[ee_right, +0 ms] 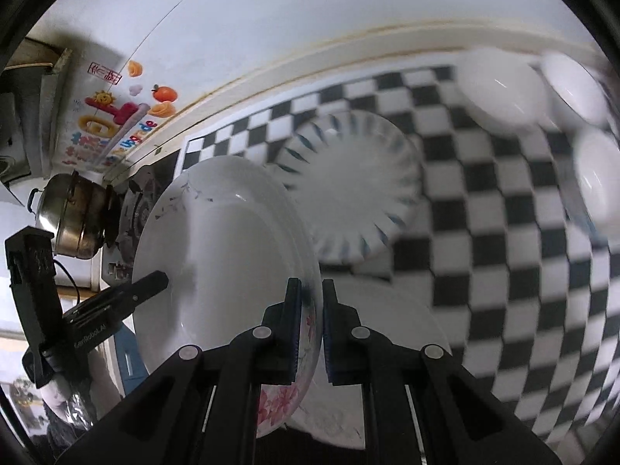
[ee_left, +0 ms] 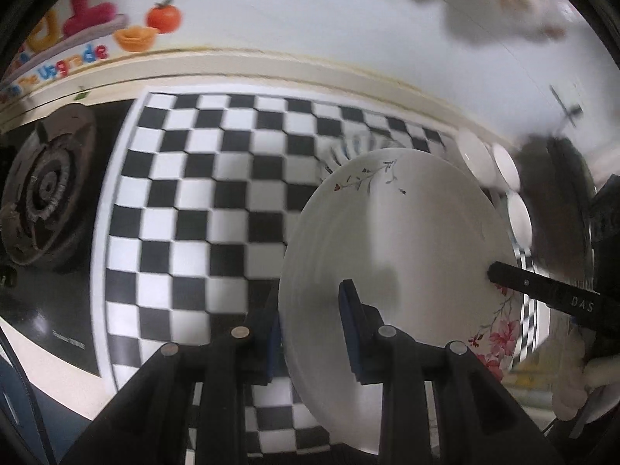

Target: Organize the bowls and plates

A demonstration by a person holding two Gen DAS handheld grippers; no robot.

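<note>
A white plate with pink flowers (ee_left: 395, 240) is held up on edge above the checkered mat (ee_left: 193, 209). My left gripper (ee_left: 310, 310) is shut on its near rim. My right gripper (ee_right: 310, 310) is shut on the same flowered plate (ee_right: 217, 263) at its opposite rim; that gripper shows in the left wrist view as a black finger (ee_left: 542, 290). Below lie a blue-striped plate (ee_right: 356, 186) and another white plate (ee_right: 387, 329). Three white bowls (ee_right: 500, 89) sit at the mat's far right.
A gas burner (ee_left: 42, 193) lies left of the mat. A steel pot (ee_right: 77, 213) stands on the stove. The white wall with a colourful sticker (ee_left: 89, 11) runs behind the counter.
</note>
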